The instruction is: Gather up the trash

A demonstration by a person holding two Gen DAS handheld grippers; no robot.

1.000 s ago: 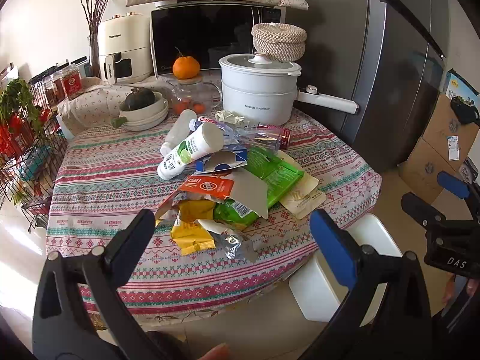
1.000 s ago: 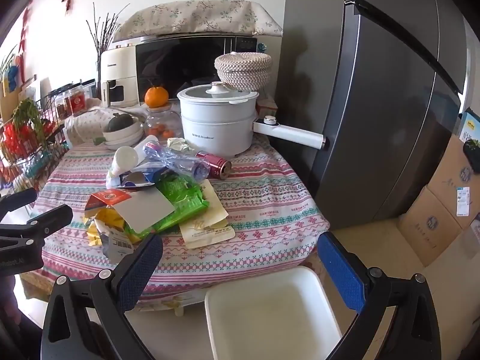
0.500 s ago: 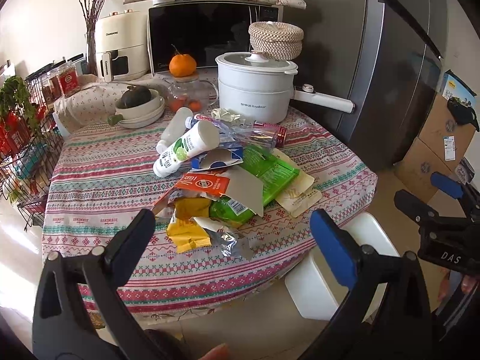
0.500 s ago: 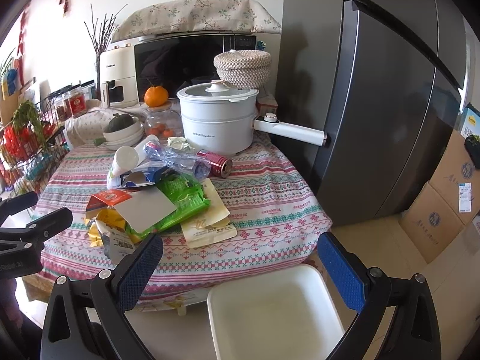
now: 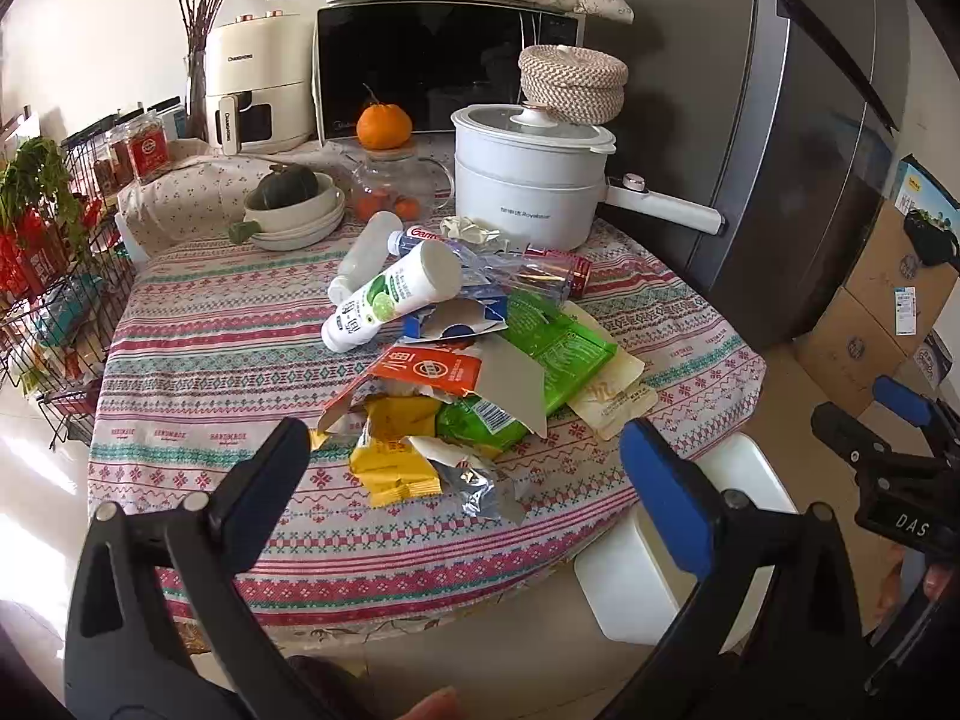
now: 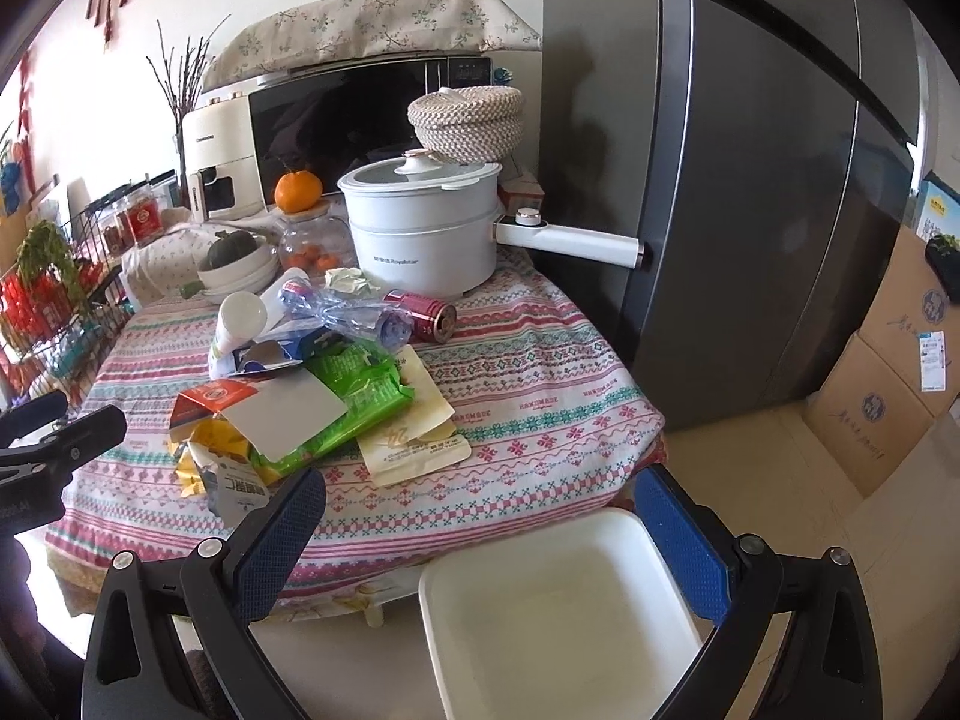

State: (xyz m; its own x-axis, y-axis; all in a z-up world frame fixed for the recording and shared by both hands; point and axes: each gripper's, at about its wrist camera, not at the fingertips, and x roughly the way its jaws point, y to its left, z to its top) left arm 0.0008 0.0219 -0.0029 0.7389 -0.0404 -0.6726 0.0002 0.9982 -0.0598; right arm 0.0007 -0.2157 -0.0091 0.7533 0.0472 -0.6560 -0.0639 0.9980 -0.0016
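Left wrist view: left gripper [image 5: 462, 450] spread wide, empty, hovering off the near edge of the table [image 5: 198, 360]; right gripper [image 6: 480, 516] likewise wide and empty, over the white bin [image 6: 558, 612] that sits on the floor just below the table's near right edge. Trash heaped mid-table toward the near edge: yellow wrapper [image 5: 396, 462] and torn foil pouch [image 5: 474, 483] closest, then orange carton [image 5: 429, 369] with its grey flap, green packet [image 5: 552, 354], beige pouch [image 5: 612, 402]. Farther back, white bottle [image 5: 390, 300], crushed clear bottle [image 6: 342, 309], red can [image 6: 423, 312]. Judgement: wrappers are light, limp, slick; pinch a free corner or crumpled fold. Carton stiffer, take by an edge. Bottles and can are round, likely to roll; grip across the body.
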